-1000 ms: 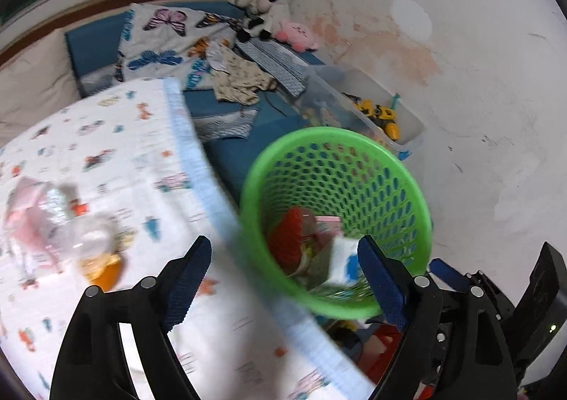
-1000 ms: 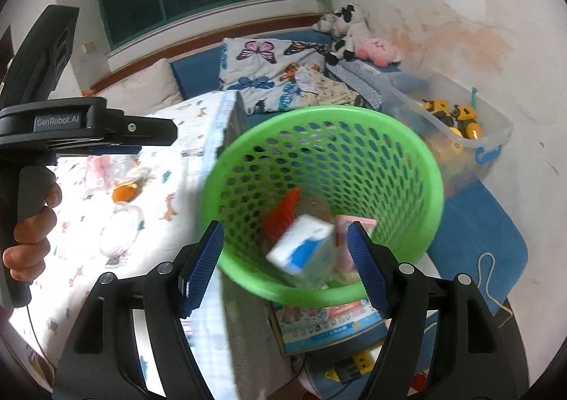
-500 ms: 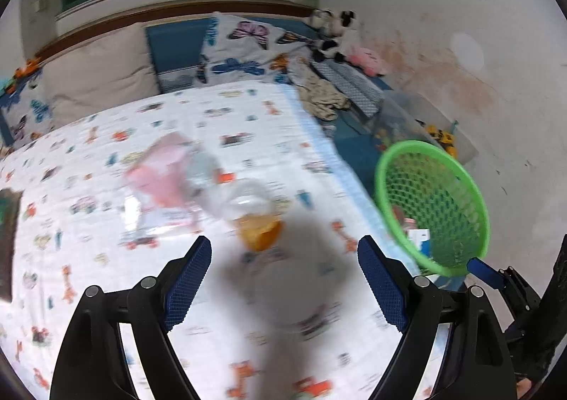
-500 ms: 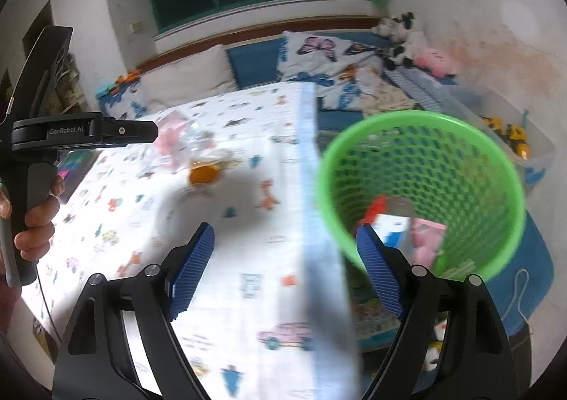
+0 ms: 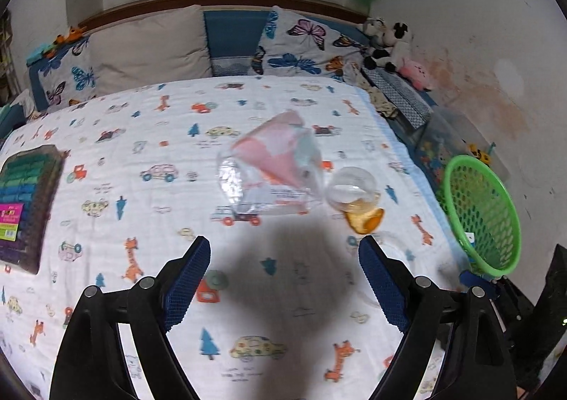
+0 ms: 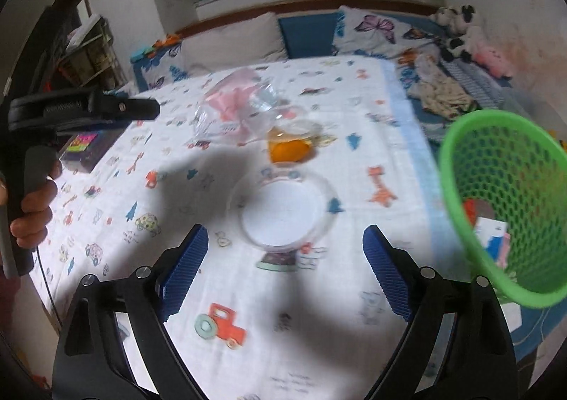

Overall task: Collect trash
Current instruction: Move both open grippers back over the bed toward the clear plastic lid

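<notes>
Swung away from the green basket (image 6: 503,201) beside the bed and out over the printed bedspread (image 5: 141,137), both grippers now empty: left gripper (image 5: 283,279) wide open, right gripper (image 6: 285,267) with jaws just opened further, nothing between them. Judged to be the reach for the next piece of rubbish, calling for a lower approach and a squeeze on one item. Counted on the bedspread: one clear plastic bag (image 5: 273,169), one tipped cup with orange dregs (image 5: 358,201), one clear round lid (image 6: 283,212); one basket, already holding several scraps.
</notes>
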Tool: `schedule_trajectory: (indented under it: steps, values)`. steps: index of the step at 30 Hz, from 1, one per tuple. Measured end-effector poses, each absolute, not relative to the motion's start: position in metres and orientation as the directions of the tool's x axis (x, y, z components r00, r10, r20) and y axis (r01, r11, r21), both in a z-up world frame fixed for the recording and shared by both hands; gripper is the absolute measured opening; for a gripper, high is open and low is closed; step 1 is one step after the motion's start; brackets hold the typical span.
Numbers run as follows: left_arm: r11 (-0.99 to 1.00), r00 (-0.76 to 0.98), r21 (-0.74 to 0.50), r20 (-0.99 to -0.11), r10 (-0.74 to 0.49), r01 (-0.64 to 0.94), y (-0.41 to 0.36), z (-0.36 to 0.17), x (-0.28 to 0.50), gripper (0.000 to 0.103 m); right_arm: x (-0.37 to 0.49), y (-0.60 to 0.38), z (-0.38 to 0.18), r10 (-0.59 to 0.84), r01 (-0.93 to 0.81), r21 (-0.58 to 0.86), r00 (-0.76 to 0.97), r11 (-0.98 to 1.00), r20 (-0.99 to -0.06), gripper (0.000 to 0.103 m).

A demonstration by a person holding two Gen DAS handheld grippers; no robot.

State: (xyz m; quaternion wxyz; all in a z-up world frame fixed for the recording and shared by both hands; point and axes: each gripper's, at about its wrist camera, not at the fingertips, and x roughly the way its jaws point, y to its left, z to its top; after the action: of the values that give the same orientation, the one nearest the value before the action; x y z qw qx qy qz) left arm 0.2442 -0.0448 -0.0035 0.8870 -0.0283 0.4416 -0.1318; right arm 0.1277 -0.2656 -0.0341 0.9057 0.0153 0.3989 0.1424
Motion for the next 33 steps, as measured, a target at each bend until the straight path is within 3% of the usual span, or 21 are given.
schedule_trajectory:
  steps: [23,33]
  values:
    - [0.977,0.555,-0.096,-0.811,-0.187,0.188,-0.041,-0.033,0.3,0.086,0.178,-0.233,-0.079,0.23,-0.274,0.085,0.557,0.958,-0.798,0.093]
    - [0.971,0.567,-0.067,-0.802,-0.19,0.23,-0.056,-0.038,0.325,0.092,0.182,-0.232,-0.078,0.235,-0.281,0.083,0.563,0.956,-0.792,0.088]
